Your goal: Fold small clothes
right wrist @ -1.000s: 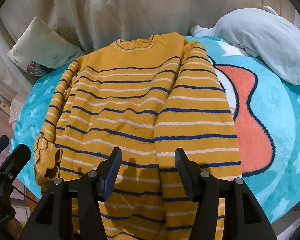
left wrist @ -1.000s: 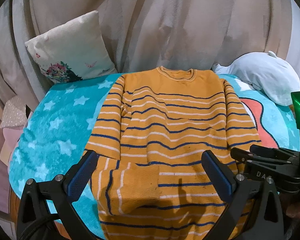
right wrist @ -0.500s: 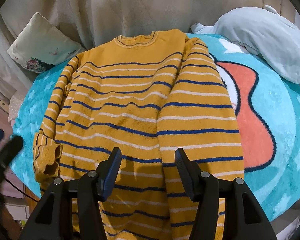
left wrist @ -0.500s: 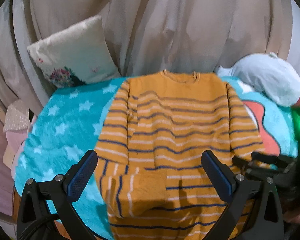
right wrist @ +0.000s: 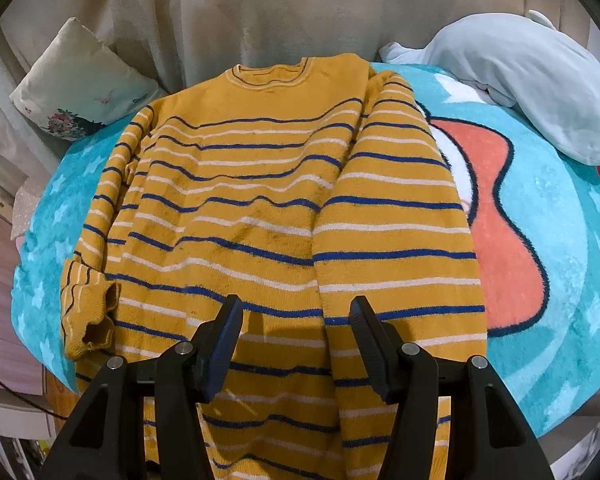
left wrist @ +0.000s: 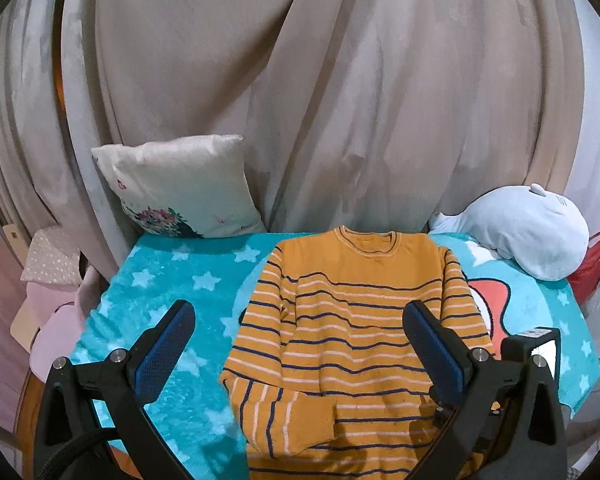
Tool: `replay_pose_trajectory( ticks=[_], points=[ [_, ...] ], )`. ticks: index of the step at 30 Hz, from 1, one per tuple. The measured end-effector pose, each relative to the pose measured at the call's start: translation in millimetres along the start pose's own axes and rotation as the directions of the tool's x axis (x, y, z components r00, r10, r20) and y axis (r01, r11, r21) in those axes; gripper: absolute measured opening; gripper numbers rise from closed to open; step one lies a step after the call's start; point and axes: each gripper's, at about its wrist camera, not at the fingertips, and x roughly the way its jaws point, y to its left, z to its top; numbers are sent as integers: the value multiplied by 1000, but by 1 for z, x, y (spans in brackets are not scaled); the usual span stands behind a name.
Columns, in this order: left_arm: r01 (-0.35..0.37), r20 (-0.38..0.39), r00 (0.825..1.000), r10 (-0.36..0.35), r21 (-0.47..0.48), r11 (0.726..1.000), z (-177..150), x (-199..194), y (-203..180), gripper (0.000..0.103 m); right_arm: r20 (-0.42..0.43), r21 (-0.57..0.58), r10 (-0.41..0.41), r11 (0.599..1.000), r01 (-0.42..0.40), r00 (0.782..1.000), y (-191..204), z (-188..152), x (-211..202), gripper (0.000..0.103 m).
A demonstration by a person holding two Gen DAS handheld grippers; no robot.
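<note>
1. Orange and striped in blue and white, the sweater (left wrist: pixel 360 336) lies face up on the star-patterned turquoise blanket (left wrist: pixel 168 292), neck towards the curtain (left wrist: pixel 300 92), hem hanging over the near edge.

2. Since a second ago the left claw (left wrist: pixel 300 350) has drawn back and tipped up: the sweater has shrunk and dropped low in its view, and far more curtain fills the top. The right claw's (right wrist: pixel 296 344) view has barely changed.

3. Both sleeves were already folded in and have not moved: one lies down the right side of the body, seen plainly in the right wrist view, and the other doubles across near the hem, its cuff (right wrist: pixel 90 316) bunched at the left edge.

4. My reading is that the sleeve stage is done and the left claw's retreat is a reset before the hem is lifted towards the neck.

5. Left claw: spread wide, holding nothing, raised well above the cloth and pointing towards the curtain.

6. Right claw: fingers parted about half as far, gripping nothing, poised low over the lower part of the sweater and casting a shadow on it.

7. A white cushion (left wrist: pixel 180 188) and a pale blue plush toy (left wrist: pixel 528 232) sit at the far corners, apart from the sweater.
</note>
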Motion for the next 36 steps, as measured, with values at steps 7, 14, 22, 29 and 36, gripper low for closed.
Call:
replay_pose_trajectory(
  ticks=[7, 14, 22, 29, 36],
  points=[
    [-17, -16, 1000, 17, 18, 1000, -5, 2, -1, 103, 0, -9, -5, 1000, 5, 1000, 5, 1, 1, 60],
    [-22, -43, 999, 22, 10, 1000, -10, 10, 4, 103, -7, -7, -13, 1000, 13, 1000, 8, 1, 3, 60],
    [-4, -68, 998, 5, 12, 1000, -14, 18, 5, 103, -14, -9, -21, 1000, 21, 1000, 12, 0, 5, 60],
    [22, -84, 996, -21, 8, 1000, -14, 23, 8, 103, -19, -5, -26, 1000, 26, 999, 13, -2, 6, 60],
    [48, -94, 994, -48, -3, 999, -16, 25, 10, 103, -22, -3, -30, 1000, 30, 999, 14, -2, 7, 61]
  ],
)
